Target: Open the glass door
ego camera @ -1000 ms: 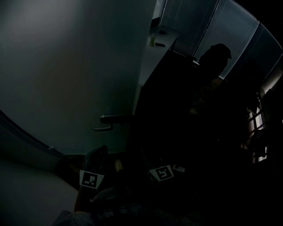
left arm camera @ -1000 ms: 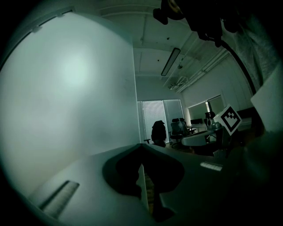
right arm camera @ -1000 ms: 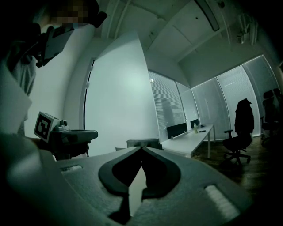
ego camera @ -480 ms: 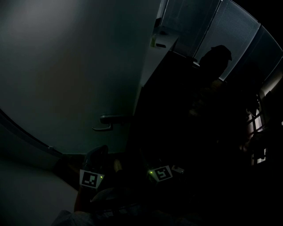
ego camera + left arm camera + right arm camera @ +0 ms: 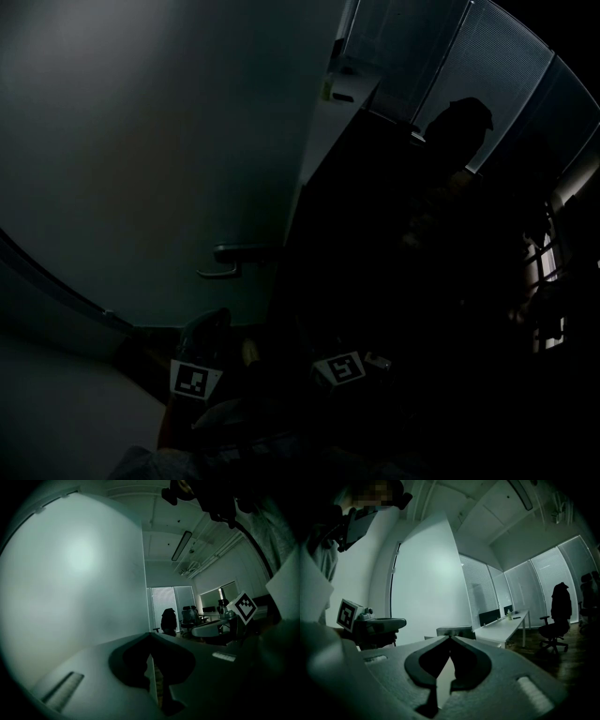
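Observation:
The room is very dark. The frosted glass door (image 5: 169,141) fills the left of the head view, and its lever handle (image 5: 225,262) sits low on its right edge. Below the handle my left gripper (image 5: 204,334) is a dim shape above its marker cube (image 5: 194,380); the right gripper's marker cube (image 5: 342,367) lies to its right, with the jaws lost in the dark. In the left gripper view my left gripper (image 5: 150,635) is shut on nothing beside the frosted pane (image 5: 79,583). My right gripper (image 5: 451,637) is likewise shut and empty, and a pale panel (image 5: 426,588) stands ahead.
A long white desk (image 5: 506,625) runs toward windows with blinds (image 5: 487,56). An office chair with a dark coat over it (image 5: 560,609) stands on the wooden floor at the right. The same coat-draped shape (image 5: 459,122) shows dark against the blinds.
A small green light glowed on each marker cube half a second ago and is off now. Neither gripper has moved.

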The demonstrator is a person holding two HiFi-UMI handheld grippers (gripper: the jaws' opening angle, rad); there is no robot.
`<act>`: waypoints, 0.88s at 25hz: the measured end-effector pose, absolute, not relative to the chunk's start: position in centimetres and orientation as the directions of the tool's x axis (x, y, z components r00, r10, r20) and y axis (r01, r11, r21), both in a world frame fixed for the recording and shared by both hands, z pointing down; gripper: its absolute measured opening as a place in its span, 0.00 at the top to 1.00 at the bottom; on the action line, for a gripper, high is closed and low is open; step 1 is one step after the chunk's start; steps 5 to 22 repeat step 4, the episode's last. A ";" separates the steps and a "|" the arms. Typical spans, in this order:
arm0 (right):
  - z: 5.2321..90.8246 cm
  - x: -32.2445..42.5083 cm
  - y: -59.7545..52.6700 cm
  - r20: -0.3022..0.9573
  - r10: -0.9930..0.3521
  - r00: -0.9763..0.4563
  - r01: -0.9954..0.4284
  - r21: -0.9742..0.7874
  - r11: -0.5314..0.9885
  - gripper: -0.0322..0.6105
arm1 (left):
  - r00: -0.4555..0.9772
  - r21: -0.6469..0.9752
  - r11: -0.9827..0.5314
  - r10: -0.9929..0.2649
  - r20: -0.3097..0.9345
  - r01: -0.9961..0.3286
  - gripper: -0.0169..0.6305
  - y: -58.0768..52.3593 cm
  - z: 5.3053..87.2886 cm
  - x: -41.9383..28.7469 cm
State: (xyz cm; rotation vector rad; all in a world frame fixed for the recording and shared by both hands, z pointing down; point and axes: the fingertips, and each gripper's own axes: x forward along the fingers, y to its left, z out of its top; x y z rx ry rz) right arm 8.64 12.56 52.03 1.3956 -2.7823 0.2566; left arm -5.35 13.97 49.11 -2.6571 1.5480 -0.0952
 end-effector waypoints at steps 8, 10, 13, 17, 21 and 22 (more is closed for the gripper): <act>52.1 8.7 12.6 0.089 -0.794 -0.601 -0.797 -0.131 0.589 0.95 | 0.489 -0.088 -0.489 -0.872 0.019 -0.868 0.97 14.0 49.1 -5.5; 52.1 8.7 12.6 0.089 -0.794 -0.601 -0.797 -0.131 0.589 0.95 | 0.489 -0.088 -0.489 -0.872 0.019 -0.868 0.97 14.0 49.1 -5.5; 52.1 8.7 12.6 0.089 -0.794 -0.601 -0.797 -0.131 0.589 0.95 | 0.489 -0.088 -0.489 -0.872 0.019 -0.868 0.97 14.0 49.1 -5.5; 52.1 8.7 12.6 0.089 -0.794 -0.601 -0.797 -0.131 0.589 0.95 | 0.489 -0.088 -0.489 -0.872 0.019 -0.868 0.97 14.0 49.1 -5.5; 52.1 8.7 12.6 0.089 -0.794 -0.601 -0.797 -0.131 0.589 0.95 | 0.489 -0.088 -0.489 -0.872 0.019 -0.868 0.97 14.0 49.1 -5.5; 52.1 8.7 12.6 0.089 -0.794 -0.601 -0.797 -0.131 0.589 0.95 | 0.489 -0.088 -0.489 -0.872 0.019 -0.868 0.97 14.0 49.1 -5.5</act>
